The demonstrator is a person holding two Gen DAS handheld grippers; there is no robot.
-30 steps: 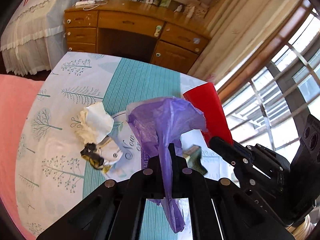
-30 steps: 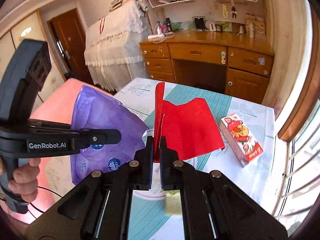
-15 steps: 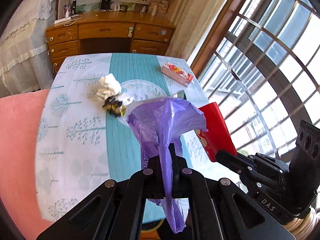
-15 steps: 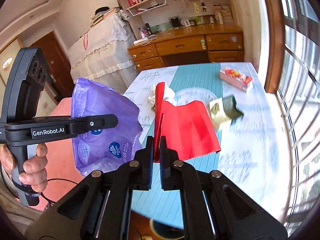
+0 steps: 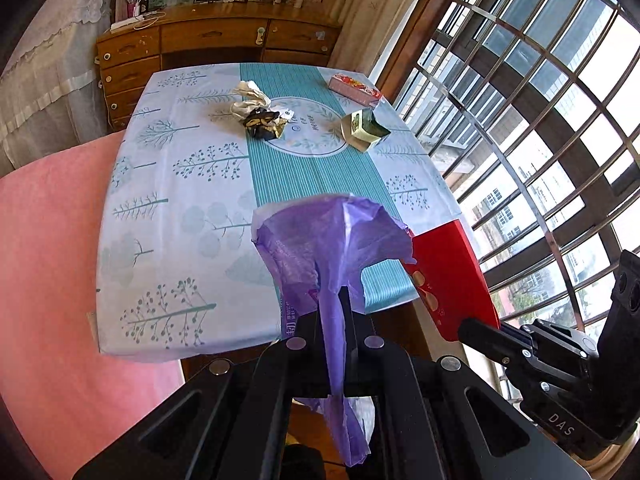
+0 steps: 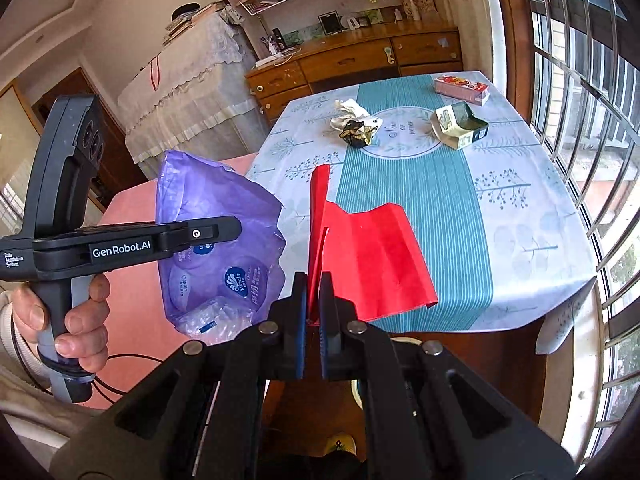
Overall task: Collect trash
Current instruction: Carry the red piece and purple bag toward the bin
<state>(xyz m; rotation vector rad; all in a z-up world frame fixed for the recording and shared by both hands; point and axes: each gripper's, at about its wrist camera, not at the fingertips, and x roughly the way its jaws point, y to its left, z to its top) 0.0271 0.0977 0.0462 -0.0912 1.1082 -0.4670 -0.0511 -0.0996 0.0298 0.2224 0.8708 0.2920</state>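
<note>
**Two wrappers held clear of the table's near edge**

A crumpled purple plastic wrapper (image 5: pixel 328 248) is pinched in the closed left gripper (image 5: pixel 335 300). A flat red paper packet (image 6: pixel 372 256) is clamped in the closed right gripper (image 6: pixel 314 288). Left on the tree-patterned tablecloth (image 5: pixel 160 216) are a white crumpled tissue (image 5: pixel 250 96), a black-and-gold foil wrapper (image 5: pixel 264 124), an opened green-and-white carton (image 5: pixel 364 130) and a pink rectangular box (image 5: pixel 354 88).

Bright daylight enters through the barred window (image 5: pixel 540 128). Both views sharp; strong fisheye bending and dark vignetting at edges.
</note>
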